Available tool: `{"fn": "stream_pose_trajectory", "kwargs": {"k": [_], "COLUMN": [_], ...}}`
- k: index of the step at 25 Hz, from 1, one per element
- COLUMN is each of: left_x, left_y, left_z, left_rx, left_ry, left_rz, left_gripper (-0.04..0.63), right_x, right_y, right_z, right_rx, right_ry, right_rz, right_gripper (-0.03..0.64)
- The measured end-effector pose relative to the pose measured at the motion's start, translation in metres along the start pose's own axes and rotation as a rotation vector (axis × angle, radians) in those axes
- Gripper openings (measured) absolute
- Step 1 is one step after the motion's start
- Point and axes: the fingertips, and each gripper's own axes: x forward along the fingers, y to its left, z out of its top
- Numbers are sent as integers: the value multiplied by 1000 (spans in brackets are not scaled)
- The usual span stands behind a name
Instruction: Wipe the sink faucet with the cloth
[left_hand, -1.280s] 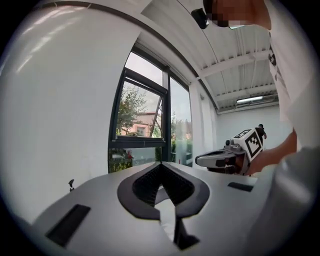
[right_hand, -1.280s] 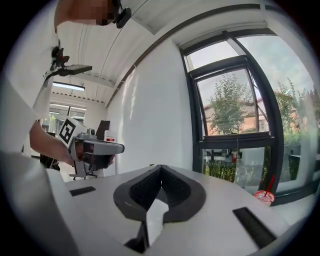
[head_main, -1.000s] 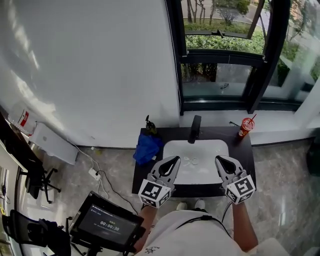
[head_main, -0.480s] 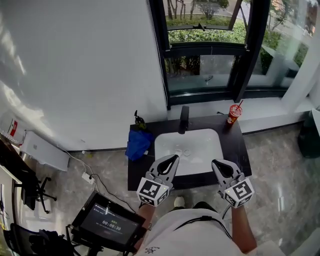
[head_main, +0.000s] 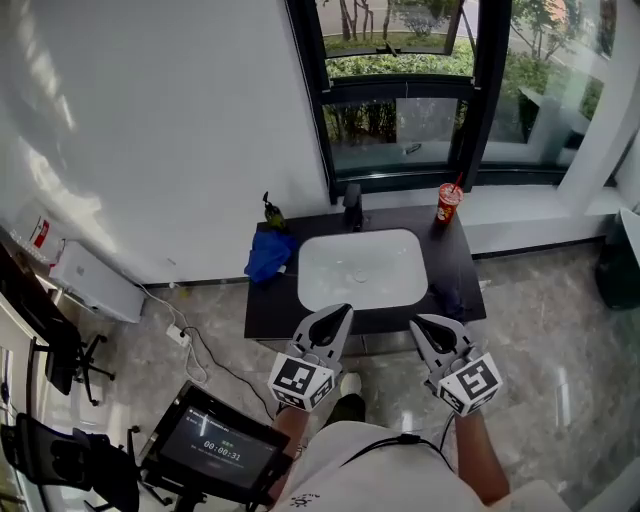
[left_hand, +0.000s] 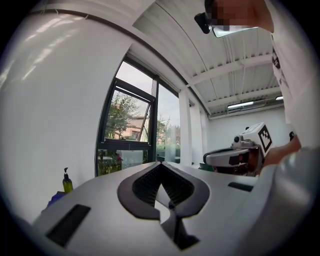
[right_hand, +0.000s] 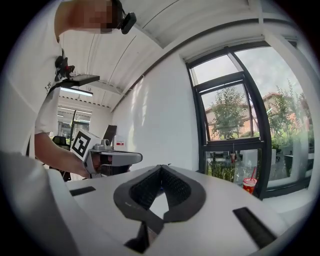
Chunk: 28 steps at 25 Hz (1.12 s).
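Table, sink now farther off | left gripper, right gripper drawn back, fingers together, empty | cloth beside sink, faucet beyond reach

A black faucet stands upright behind the white sink. A crumpled blue cloth lies just left of the sink.

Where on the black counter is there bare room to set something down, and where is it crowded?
Free: the counter strip right of the basin, in front of the red cup. Crowded: the left strip, taken by the blue cloth and soap bottle; the faucet fills the back middle.
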Motion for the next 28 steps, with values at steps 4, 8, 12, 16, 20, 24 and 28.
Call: {"fn": "stream_pose_trajectory", "kwargs": {"k": [4, 8, 12, 16, 20, 24, 28], "left_x": [-39, -80, -113, -132, -147, -162, -165], "left_y": [-67, -122, -162, -179, -182, -177, -181], "left_z": [-13, -22, -22, -12, 2, 6, -2], "left_rx": [-25, -40, -46, -28, -15, -11, 5], "left_ry": [6, 19, 25, 11, -12, -16, -12], "left_rz": [27, 66, 88, 91, 86, 76, 52], "left_gripper": [0, 0, 0, 0, 0, 0, 0], "right_x": [-65, -123, -165, -186, -190, -185, -191], "right_y": [27, 52, 76, 93, 106, 123, 126], "right_z": [-17, -27, -27, -16, -6, 2, -2], "right_rx": [11, 9, 5, 4, -7, -30, -16], "right_ry": [19, 33, 40, 23, 13, 12, -10], "right_rz": [5, 12, 23, 21, 21, 20, -9], "right_gripper": [5, 5, 5, 5, 5, 5, 5]}}
